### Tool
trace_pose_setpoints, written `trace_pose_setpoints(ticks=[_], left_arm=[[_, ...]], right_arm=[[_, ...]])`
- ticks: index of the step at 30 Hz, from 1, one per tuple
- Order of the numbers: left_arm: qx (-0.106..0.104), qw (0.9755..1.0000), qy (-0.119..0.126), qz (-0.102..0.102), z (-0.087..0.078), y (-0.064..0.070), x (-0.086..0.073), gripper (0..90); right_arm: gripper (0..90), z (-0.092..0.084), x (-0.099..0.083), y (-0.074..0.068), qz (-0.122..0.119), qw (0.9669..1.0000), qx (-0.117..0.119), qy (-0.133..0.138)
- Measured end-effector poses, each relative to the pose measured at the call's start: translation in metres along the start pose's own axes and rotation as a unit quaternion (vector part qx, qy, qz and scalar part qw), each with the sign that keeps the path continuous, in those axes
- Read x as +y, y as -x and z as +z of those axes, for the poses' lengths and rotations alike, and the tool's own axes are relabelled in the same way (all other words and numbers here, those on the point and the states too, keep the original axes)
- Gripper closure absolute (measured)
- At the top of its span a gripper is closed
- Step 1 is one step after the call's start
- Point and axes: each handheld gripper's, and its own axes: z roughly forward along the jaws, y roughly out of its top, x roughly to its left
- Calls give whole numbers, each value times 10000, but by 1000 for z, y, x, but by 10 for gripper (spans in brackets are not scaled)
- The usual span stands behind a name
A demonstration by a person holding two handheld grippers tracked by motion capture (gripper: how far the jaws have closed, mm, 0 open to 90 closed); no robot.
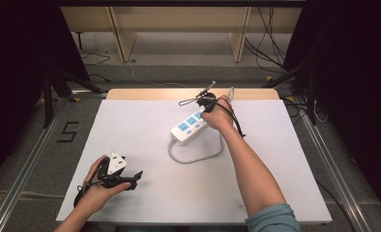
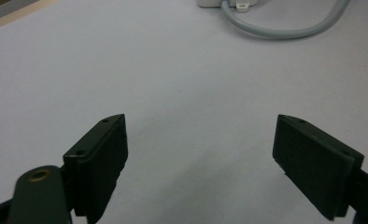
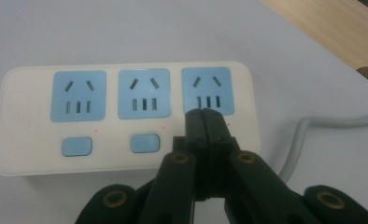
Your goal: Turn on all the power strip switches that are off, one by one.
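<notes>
Your right claw (image 3: 204,116) is pinched fully closed with nothing between its jaws, tips set over the power strip (image 3: 126,116), right at the lower edge of the third blue socket (image 3: 207,89), where a switch like the two blue switches (image 3: 76,146) beside it would sit. It looks as though you are about to press there, though the tips hide whatever lies under them. In the high view the strip (image 1: 187,126) lies at an angle on the white counter (image 1: 145,193), toward the far side and a little right of centre, with its grey cable (image 1: 196,157) looping toward you.

Your left claw (image 2: 201,158) hovers wide open and empty over bare counter at the near left, well apart from the strip.

What can go wrong from here:
- The strip is loose on a smooth surface. Push at a slant and it will likely slide or swing round on its cable instead of taking the press.
- The closed tips are narrow. If they drift up, they could slip into the socket slots rather than land on the flat face.
- Nothing steadies the strip, since your left claw is far from it.
</notes>
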Motion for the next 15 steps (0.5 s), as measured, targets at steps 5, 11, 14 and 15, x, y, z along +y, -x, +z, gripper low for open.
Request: trace_pose_setpoints(ticks=[5,11,14,15], left_arm=[[-5,10000,-3,-1,0,0,0,181],[-8,10000,-6,10,0,0,0,181],[-8,10000,-4,10,0,0,0,181],[-6,10000,-4,12,0,0,0,181]], right_arm=[[900,2,0,2,41,10000,-13,-17],[900,2,-1,4,37,10000,-36,-37],[900,4,-1,5,86,9999,-53,-31],[900,4,-1,5,92,9999,-54,-33]])
